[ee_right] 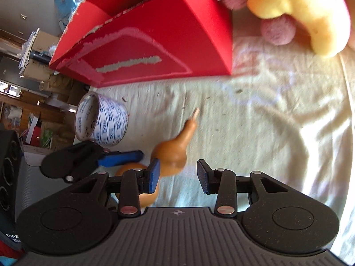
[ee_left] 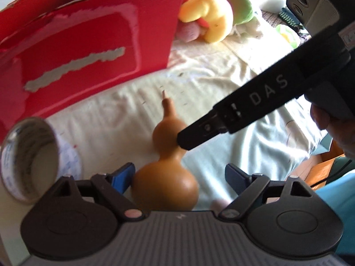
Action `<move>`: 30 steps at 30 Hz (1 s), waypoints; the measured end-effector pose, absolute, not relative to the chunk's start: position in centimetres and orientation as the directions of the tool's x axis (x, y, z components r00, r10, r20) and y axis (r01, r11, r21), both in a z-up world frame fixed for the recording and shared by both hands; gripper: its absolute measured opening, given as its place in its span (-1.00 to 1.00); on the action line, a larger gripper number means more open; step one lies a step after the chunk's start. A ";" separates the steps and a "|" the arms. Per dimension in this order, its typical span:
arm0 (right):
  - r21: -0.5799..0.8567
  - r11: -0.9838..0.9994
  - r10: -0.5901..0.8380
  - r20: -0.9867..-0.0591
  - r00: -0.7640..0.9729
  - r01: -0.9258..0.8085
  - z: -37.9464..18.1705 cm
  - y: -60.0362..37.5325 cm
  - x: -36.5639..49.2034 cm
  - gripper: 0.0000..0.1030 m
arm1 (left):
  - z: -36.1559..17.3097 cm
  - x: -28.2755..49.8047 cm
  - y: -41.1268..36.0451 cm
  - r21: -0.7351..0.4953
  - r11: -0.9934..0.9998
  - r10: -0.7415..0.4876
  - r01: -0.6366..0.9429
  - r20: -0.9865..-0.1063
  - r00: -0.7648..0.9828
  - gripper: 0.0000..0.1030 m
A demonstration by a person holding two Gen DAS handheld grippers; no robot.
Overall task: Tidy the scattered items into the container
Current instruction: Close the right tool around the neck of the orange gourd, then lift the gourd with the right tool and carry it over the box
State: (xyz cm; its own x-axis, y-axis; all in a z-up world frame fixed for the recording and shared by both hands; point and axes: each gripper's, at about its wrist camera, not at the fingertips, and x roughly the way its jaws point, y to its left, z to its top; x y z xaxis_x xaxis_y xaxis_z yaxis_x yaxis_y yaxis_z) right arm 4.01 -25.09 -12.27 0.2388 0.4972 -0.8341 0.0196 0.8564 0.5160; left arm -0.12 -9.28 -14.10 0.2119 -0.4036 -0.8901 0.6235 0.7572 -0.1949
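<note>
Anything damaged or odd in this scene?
The red box is damaged: its red facing is peeled away in a grey strip across the front, and its top edges are ragged. The tape roll lies on its side beside it.

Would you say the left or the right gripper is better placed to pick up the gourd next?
Left. The left gripper is open around the gourd's big bulb; the right gripper sits beside its neck.

Bright daylight washes out the pale bedsheet [ee_right: 277, 115], with glare on the red box [ee_left: 88, 51]. Both fisheye views are motion-blurred, bending and darkening toward their corners.
</note>
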 end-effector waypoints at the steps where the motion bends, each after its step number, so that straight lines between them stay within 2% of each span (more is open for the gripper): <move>1: 0.524 0.852 0.506 -0.831 0.232 0.021 -12.4 -24.9 4.1 -0.21 | -14.3 0.2 -9.1 -0.198 0.762 -0.402 0.617 -0.891 0.210 0.63; 4: 0.547 0.836 0.528 -0.819 0.225 0.029 -12.8 -24.6 4.4 -0.21 | -14.8 1.0 -9.4 -0.216 0.772 -0.404 0.597 -0.893 0.199 0.53; 5: 0.553 0.833 0.533 -0.815 0.226 0.031 -12.9 -24.5 4.6 -0.21 | -14.8 1.0 -9.5 -0.221 0.772 -0.406 0.596 -0.893 0.195 0.40; 7: 0.560 0.828 0.539 -0.811 0.227 0.037 -13.0 -24.4 5.1 -0.21 | -14.7 1.0 -9.9 -0.220 0.770 -0.412 0.599 -0.888 0.204 0.36; 10: 0.566 0.824 0.545 -0.807 0.226 0.036 -13.1 -24.0 5.6 -0.26 | -14.8 1.3 -10.6 -0.210 0.772 -0.411 0.599 -0.885 0.219 0.36; 17: 0.528 0.849 0.517 -0.823 0.235 -0.018 -12.8 -22.9 6.1 -0.21 | -14.8 1.9 -10.9 -0.209 0.790 -0.412 0.577 -0.878 0.246 0.35; 26: 0.528 0.849 0.514 -0.829 0.222 0.009 -13.6 -22.7 6.4 -0.17 | -15.1 1.2 -11.8 -0.137 0.775 -0.399 0.617 -0.862 0.311 0.33; 28: 0.527 0.850 0.512 -0.829 0.223 0.006 -13.5 -22.7 6.4 -0.18 | -15.1 1.2 -11.9 -0.117 0.777 -0.388 0.618 -0.863 0.324 0.25; 30: 0.523 0.852 0.510 -0.831 0.224 0.001 -13.4 -22.7 6.5 -0.18 | -15.1 1.1 -12.2 -0.085 0.779 -0.367 0.622 -0.865 0.341 0.07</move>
